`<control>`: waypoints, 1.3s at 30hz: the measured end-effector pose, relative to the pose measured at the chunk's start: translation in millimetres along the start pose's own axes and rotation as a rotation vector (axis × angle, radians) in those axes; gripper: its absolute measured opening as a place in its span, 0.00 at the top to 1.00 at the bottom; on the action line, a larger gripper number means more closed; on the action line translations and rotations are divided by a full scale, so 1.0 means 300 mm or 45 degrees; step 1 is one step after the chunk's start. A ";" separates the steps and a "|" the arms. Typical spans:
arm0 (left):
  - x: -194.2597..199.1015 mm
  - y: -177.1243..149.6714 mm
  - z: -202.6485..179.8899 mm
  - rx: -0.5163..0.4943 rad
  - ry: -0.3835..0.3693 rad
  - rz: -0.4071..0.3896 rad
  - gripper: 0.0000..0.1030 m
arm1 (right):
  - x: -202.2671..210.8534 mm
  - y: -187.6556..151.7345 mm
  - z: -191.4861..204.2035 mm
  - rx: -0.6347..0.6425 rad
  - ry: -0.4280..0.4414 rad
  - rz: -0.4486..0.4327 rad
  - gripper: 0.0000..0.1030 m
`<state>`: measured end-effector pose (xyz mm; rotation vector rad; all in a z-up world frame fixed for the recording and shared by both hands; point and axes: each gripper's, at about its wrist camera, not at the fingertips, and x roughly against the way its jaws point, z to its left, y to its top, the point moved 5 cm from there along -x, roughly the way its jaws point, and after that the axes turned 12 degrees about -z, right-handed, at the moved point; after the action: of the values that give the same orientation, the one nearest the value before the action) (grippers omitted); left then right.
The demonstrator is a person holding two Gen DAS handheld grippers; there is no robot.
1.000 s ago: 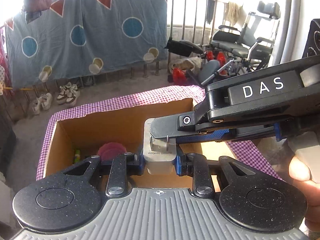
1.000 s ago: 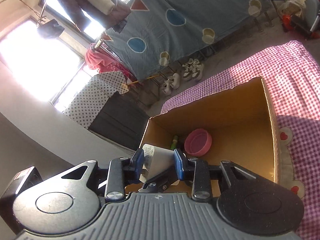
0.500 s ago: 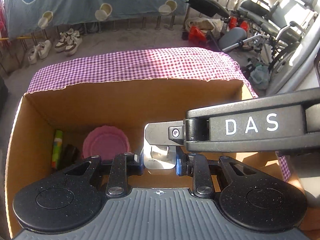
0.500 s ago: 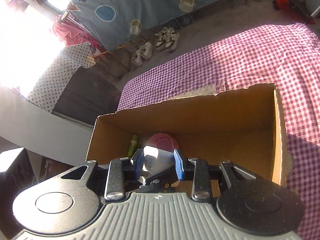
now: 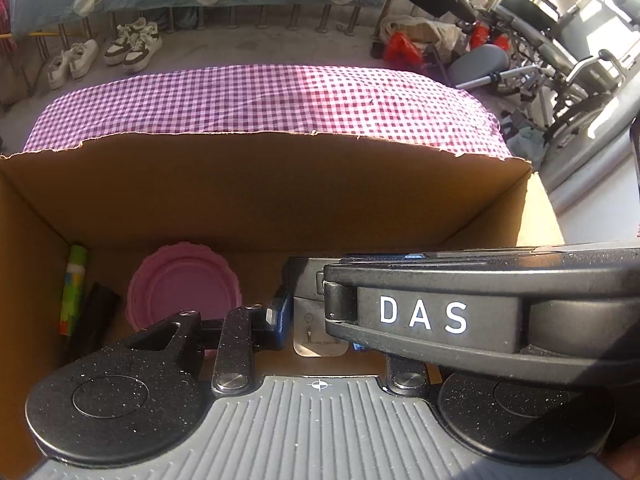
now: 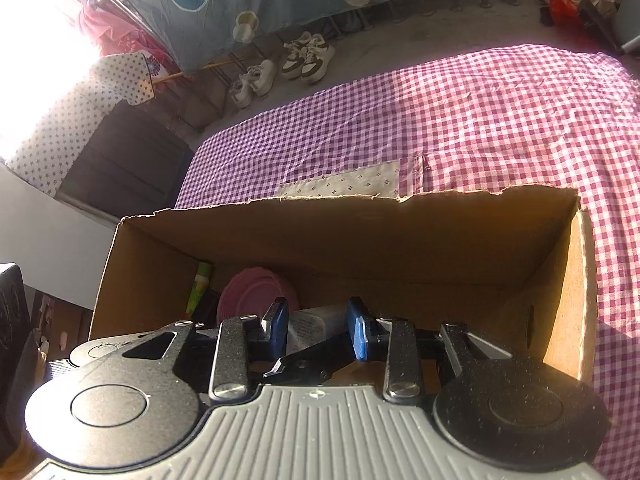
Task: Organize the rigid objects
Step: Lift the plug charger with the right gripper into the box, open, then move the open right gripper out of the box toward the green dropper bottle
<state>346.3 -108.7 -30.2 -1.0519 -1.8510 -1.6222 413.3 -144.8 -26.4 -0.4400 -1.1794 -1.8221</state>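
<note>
Both grippers reach down into an open cardboard box (image 5: pixel 256 184) (image 6: pixel 360 236). A white charger block (image 5: pixel 318 336) (image 6: pixel 316 326) lies low in the box between their fingers. My left gripper (image 5: pixel 320 328) and my right gripper (image 6: pixel 318 330) both have their blue pads spread a little wider than the charger, so both are open. The right gripper's black arm, marked DAS (image 5: pixel 424 316), crosses over the left gripper's right finger and hides it. A pink bowl (image 5: pixel 186 284) (image 6: pixel 256 292) sits on the box floor at the left.
A green patterned tube (image 5: pixel 74 284) and a dark object (image 5: pixel 94 320) lie along the box's left wall. The box stands on a purple checked cloth (image 6: pixel 460 120). Shoes, a wheelchair and hanging laundry are beyond the table.
Both grippers have gone down into the box with the charger. Their fingers, shut on it a second ago, have spread apart, and the charger now sits low in the box.
</note>
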 end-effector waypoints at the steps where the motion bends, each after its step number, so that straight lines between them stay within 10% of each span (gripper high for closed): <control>1: -0.002 0.002 -0.005 -0.002 0.001 -0.002 0.73 | 0.002 -0.001 0.004 0.012 -0.005 -0.004 0.65; 11: 0.083 0.030 -0.034 -0.068 0.001 -0.083 0.35 | 0.123 0.036 0.030 0.041 0.009 -0.145 0.64; 21: 0.372 0.025 -0.038 -0.166 0.000 -0.311 0.14 | 0.590 -0.097 0.095 -0.033 0.215 -0.483 0.57; 30: 0.651 -0.165 -0.034 -0.249 -0.050 -0.530 0.01 | 0.854 -0.360 0.112 -0.084 0.309 -0.666 0.58; 39: 0.678 -0.415 0.035 -0.090 -0.080 -0.503 0.01 | 0.841 -0.577 0.118 -0.154 0.270 -0.636 0.58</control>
<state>127.6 -50.7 45.5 -0.8063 -2.1615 -1.9027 128.9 -212.4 70.3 -0.0081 -1.0985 -2.3103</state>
